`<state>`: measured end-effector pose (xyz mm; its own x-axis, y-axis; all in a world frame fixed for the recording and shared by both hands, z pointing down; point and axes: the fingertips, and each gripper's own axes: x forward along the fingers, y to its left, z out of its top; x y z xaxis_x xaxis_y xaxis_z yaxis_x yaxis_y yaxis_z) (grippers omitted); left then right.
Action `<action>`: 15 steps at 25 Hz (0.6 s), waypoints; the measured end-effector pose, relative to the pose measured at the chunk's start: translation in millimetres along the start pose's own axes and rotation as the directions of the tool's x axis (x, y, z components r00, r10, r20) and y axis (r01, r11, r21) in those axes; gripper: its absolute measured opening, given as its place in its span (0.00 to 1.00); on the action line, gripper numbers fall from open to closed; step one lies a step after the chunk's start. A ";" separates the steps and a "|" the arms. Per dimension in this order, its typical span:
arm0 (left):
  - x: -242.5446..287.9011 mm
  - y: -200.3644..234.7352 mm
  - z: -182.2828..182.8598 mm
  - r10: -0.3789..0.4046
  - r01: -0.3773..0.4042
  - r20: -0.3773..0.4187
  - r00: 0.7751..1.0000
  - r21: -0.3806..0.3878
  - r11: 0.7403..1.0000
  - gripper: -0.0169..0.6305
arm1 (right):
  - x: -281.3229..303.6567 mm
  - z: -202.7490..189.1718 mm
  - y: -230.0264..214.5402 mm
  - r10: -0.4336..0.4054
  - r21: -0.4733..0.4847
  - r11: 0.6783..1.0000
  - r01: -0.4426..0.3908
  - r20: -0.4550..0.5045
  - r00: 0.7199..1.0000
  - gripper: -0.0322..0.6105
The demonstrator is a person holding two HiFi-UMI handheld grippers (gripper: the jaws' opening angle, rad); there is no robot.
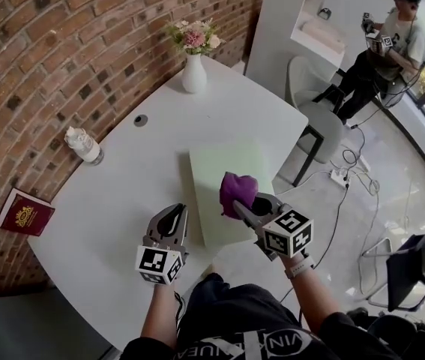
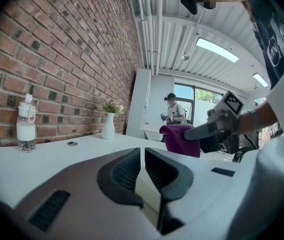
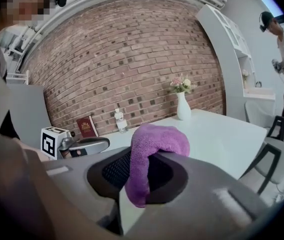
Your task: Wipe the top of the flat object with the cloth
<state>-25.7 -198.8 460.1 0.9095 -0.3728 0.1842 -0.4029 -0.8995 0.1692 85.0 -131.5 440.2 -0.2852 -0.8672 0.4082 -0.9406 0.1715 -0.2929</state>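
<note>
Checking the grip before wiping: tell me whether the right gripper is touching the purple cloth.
Touching. The right gripper view shows the purple cloth pinched between the jaws of the right gripper, bunched above them.

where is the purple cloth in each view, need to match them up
Head view: purple cloth just right of centre, over the pale green board.
Left gripper view: purple cloth right of centre, mid-height.
Right gripper view: purple cloth at centre, gripped in the right tool.
Shared landmark: white flower vase, in all three.
</note>
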 end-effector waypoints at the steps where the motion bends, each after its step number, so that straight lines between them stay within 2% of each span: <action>1: 3.5 2.0 -3.1 -0.002 0.002 -0.010 1.000 0.001 1.000 0.07 | 11.1 3.5 -3.2 0.010 0.012 1.000 -0.010 -0.027 1.000 0.15; 8: 21.7 6.1 -23.0 -0.015 0.013 -0.059 0.998 -0.031 0.999 0.07 | 94.8 26.5 -27.2 0.086 0.107 0.992 -0.066 -0.192 0.978 0.15; 12: 23.6 3.3 -32.3 -0.023 0.020 -0.082 0.996 -0.037 0.999 0.07 | 137.9 21.8 -22.2 0.159 0.121 0.984 -0.128 -0.297 0.942 0.15; 15: 19.6 10.4 -32.8 0.016 -0.022 -0.065 0.998 -0.083 0.996 0.07 | 162.5 13.0 -22.4 0.170 0.114 0.984 -0.137 -0.367 0.915 0.15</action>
<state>-15.5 -208.0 497.2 0.8942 -0.3715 0.2499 -0.4296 -0.8690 0.2453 62.1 -282.3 501.9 -0.4883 -0.5925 0.6407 -0.8655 0.2346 -0.4426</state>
